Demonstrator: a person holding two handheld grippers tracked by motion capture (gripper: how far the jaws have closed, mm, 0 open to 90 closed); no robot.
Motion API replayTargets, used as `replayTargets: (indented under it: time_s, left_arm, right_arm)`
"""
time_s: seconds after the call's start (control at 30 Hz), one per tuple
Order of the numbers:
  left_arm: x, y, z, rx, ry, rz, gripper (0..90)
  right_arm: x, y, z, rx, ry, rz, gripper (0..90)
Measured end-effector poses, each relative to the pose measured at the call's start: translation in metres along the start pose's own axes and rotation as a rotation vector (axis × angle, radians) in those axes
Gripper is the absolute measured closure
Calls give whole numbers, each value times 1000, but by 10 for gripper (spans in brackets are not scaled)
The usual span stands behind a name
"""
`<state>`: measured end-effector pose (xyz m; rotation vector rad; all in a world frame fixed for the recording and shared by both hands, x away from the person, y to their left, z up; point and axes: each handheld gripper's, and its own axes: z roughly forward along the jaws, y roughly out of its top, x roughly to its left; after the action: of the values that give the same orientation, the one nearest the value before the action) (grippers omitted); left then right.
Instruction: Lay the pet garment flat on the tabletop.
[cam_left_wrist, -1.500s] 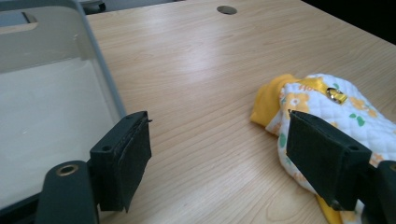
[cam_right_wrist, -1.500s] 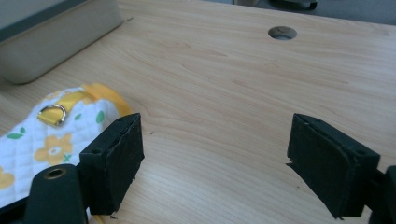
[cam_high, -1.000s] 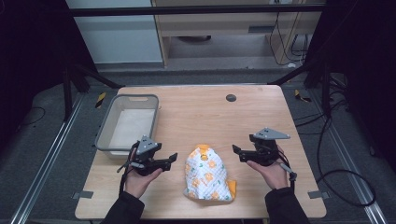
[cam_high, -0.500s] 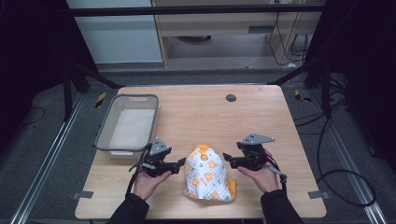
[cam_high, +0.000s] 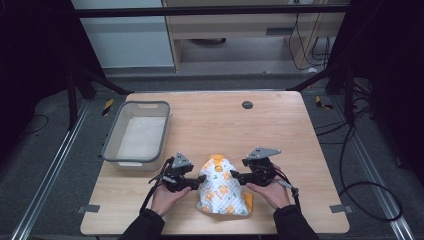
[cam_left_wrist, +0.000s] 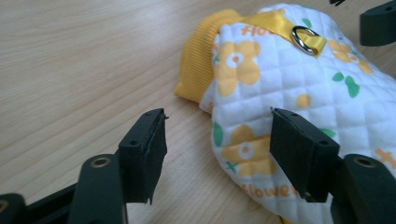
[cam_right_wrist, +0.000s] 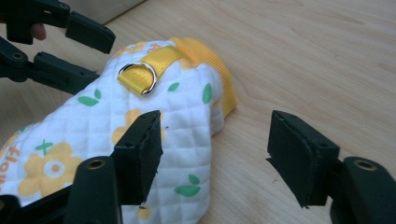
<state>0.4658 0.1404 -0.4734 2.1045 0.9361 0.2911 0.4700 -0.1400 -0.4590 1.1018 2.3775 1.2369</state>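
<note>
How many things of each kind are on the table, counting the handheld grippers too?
Quilted flower-print garment: 1
Grey plastic tub: 1
Grippers, left gripper and right gripper: 2
Small dark round fitting in the table: 1
Total: 5

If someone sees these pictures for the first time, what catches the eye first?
The white quilted garment with yellow flowers lies near the front of the wooden table, a metal ring on its yellow strap. The left tool and right tool flank it, jaws open.
</note>
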Motion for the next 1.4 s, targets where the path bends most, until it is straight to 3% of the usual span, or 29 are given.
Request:
replayTargets:
  time_s: [0.07,0.37,0.73,0.87,1.07,1.23,1.4]
  left_arm:
    - [-1,-2,3,9,2,5,379]
    - [2,-8,9,26,-62,-32,498]
    - [-4,-9,12,44,-107,-26,756]
    - [-5,-9,10,38,-114,-18,847]
    - [-6,-8,7,32,-114,-20,870]
    - [-8,0,-10,-14,-108,-10,874]
    - [-15,8,-29,-65,-104,11,876]
  right_arm:
    - [0,-2,3,11,9,-2,390]
    - [1,-6,11,43,52,11,481]
    - [3,-7,17,87,100,17,669]
    - [4,-6,16,89,99,16,788]
    - [1,-5,10,79,121,31,848]
    - [0,-2,0,60,124,33,852]
    - [-2,1,-17,7,117,28,854]
